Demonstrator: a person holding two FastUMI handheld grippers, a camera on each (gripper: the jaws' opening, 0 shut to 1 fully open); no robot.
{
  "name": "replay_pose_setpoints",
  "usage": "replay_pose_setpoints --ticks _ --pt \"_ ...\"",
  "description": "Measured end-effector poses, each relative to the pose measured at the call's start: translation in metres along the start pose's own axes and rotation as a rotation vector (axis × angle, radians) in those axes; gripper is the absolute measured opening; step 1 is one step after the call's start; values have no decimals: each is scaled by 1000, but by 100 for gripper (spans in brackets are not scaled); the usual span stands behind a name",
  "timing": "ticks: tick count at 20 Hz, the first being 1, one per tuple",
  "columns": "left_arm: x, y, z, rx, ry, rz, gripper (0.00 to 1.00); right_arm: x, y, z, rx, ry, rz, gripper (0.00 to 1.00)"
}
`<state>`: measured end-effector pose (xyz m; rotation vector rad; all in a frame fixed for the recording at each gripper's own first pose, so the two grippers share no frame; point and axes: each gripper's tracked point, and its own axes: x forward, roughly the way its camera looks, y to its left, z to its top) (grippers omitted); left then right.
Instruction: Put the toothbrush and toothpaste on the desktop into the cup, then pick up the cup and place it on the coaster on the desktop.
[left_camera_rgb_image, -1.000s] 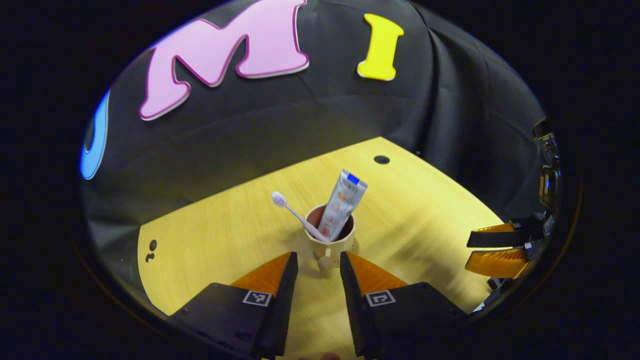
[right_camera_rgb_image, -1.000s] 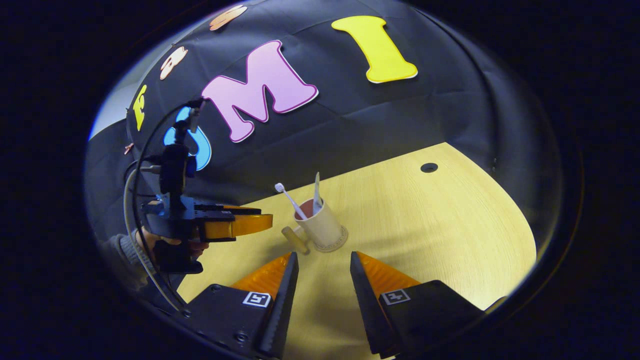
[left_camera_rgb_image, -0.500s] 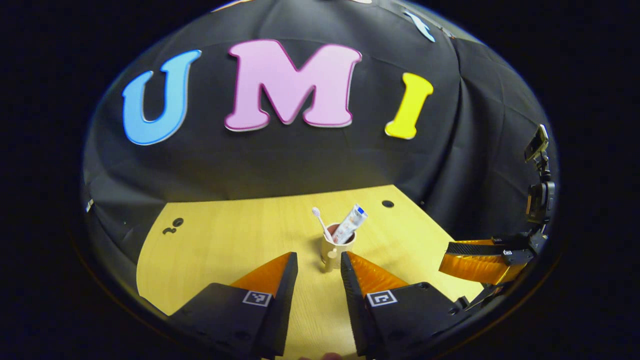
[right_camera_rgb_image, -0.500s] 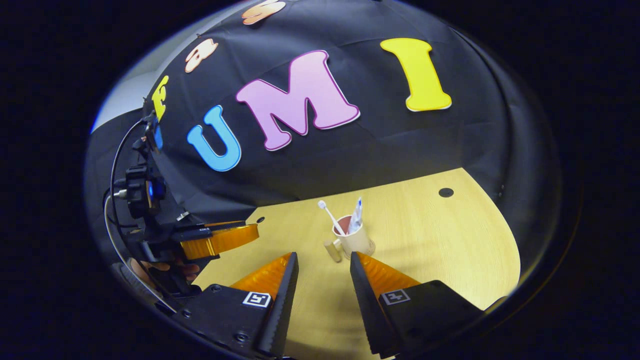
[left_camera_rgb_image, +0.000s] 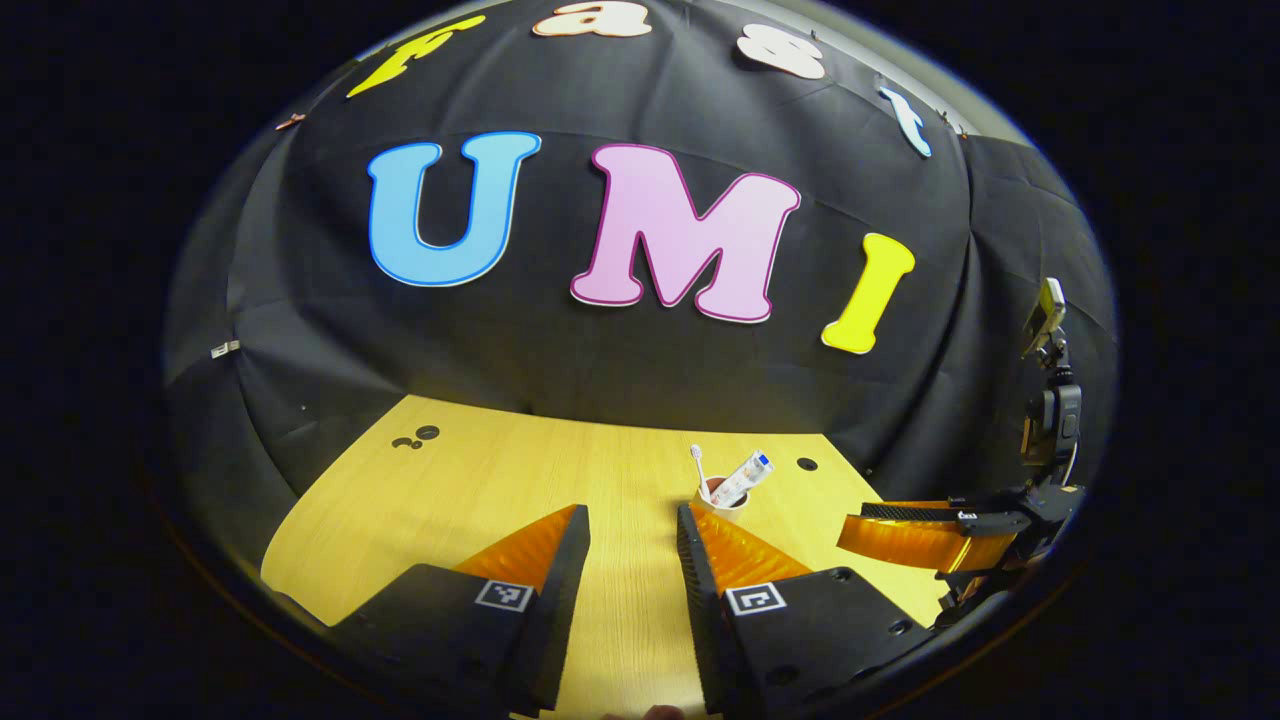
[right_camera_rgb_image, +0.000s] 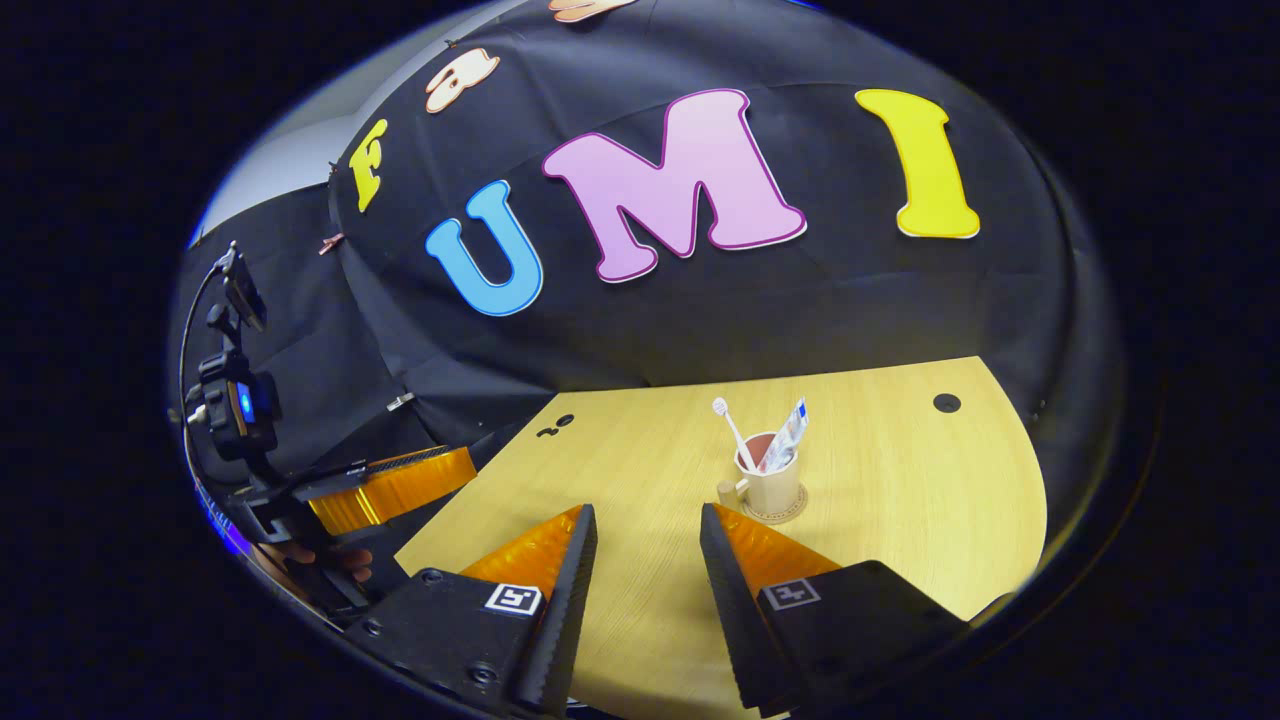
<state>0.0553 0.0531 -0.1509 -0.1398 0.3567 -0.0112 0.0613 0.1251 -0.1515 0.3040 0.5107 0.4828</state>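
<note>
Cream cup (right_camera_rgb_image: 772, 490), white toothbrush (right_camera_rgb_image: 730, 431), pale wood-grain desktop (right_camera_rgb_image: 900, 500).

Pretty open desk, just one thing standing on it

The cup (right_camera_rgb_image: 771, 489) on its coaster (right_camera_rgb_image: 777, 515), toothbrush (right_camera_rgb_image: 733, 431) and toothpaste (right_camera_rgb_image: 784, 446) poking up, is the lone obstacle; bare desktop (right_camera_rgb_image: 900, 500) all around, both grippers well apart from it.

In the left gripper view, the cup (left_camera_rgb_image: 722, 498) at lower centre is mostly hidden behind a finger (left_camera_rgb_image: 730, 548), as is the coaster. In the right gripper view, the toothpaste (right_camera_rgb_image: 783, 448) print is too small to tell.
</note>
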Motion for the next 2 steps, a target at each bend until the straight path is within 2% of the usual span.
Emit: replay_pose_setpoints --ticks 2 --pt "-4 6 1 -12 -17 18 55 5 5 -2 -8 21 14 64"
